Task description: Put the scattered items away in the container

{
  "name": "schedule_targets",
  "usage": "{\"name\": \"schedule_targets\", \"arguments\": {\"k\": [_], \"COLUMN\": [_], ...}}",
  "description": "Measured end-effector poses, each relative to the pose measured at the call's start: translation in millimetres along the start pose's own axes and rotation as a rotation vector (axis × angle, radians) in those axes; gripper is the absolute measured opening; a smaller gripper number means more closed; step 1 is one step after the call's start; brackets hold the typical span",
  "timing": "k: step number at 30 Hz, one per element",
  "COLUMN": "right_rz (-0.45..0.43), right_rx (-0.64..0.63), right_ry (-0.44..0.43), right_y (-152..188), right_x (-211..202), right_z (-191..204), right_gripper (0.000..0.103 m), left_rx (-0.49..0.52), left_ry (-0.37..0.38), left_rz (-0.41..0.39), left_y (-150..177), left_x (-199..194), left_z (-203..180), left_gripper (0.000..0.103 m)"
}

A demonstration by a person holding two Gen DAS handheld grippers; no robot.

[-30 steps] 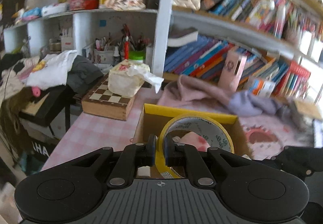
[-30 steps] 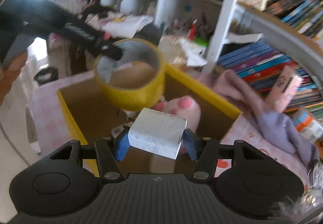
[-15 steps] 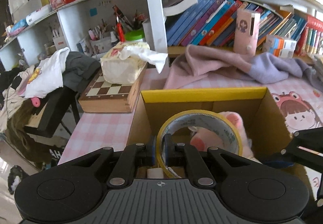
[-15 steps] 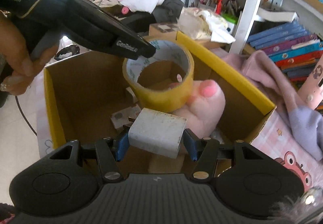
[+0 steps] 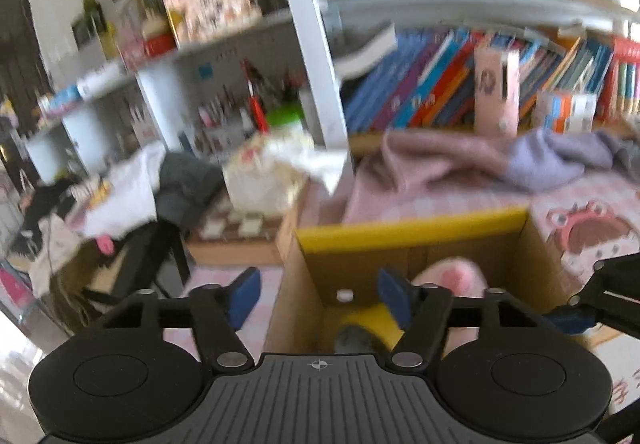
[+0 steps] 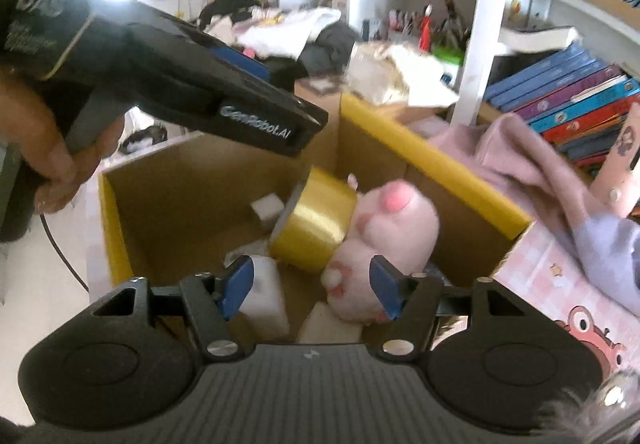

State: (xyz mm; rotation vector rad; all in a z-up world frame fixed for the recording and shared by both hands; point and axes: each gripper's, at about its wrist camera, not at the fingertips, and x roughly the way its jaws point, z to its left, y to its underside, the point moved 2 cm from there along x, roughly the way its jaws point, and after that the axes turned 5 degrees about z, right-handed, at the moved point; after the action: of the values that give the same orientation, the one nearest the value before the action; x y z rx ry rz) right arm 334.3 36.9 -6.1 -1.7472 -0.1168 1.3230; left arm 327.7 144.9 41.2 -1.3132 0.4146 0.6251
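A cardboard box with a yellow rim [image 6: 432, 160] stands on the pink checked table; it also shows in the left wrist view [image 5: 408, 230]. Inside lie a yellow tape roll [image 6: 316, 224], a pink plush toy [image 6: 384, 240], a white block [image 6: 264, 294] and other small white pieces. The tape roll [image 5: 376, 320] and plush [image 5: 456, 276] also show in the left wrist view. My left gripper [image 5: 320, 296] is open and empty above the box's left wall; it also appears in the right wrist view [image 6: 308, 124]. My right gripper [image 6: 312, 286] is open and empty over the box.
A chessboard box [image 5: 240, 236] with a tissue pack [image 5: 268, 176] sits left of the cardboard box. Pink and lilac cloth [image 5: 460, 164] lies behind it. Shelves of books [image 5: 480, 84] rise at the back. Clothes pile [image 5: 132, 188] at the left.
My left gripper has opened and dropped the tape roll into the box. My right gripper has opened and let go of the white block, which now lies in the box.
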Motion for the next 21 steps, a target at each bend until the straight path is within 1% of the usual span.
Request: {"name": "schedule_targets", "arguments": {"k": [4, 5, 10, 12, 17, 21], "right_rz": [-0.08, -0.099, -0.192, -0.231, -0.297, -0.332], "right_rx": [0.017, 0.024, 0.06, 0.073, 0.135, 0.159], "right_ry": [0.039, 0.052, 0.128, 0.174, 0.283, 0.362], "right_y": [-1, -1, 12, 21, 53, 84], "right_x": [-32, -39, -87, -106, -148, -178], "right_z": [2, 2, 9, 14, 31, 54], "right_gripper": [0.065, 0.066, 0.068, 0.069, 0.07, 0.072], "left_rx": [-0.024, -0.035, -0.106, -0.126, -0.177, -0.202], "left_ry": [0.0, -0.005, 0.0, 0.001, 0.03, 0.059], "left_rz": [-0.092, -0.117, -0.224, -0.256, -0.302, -0.296], "left_y": [-6, -7, 0, 7, 38, 72], "left_x": [-39, -50, -104, -124, -166, -189], "left_z": [0, 0, 5, 5, 3, -8], "left_gripper": [0.083, 0.087, 0.094, 0.096, 0.099, 0.1]}}
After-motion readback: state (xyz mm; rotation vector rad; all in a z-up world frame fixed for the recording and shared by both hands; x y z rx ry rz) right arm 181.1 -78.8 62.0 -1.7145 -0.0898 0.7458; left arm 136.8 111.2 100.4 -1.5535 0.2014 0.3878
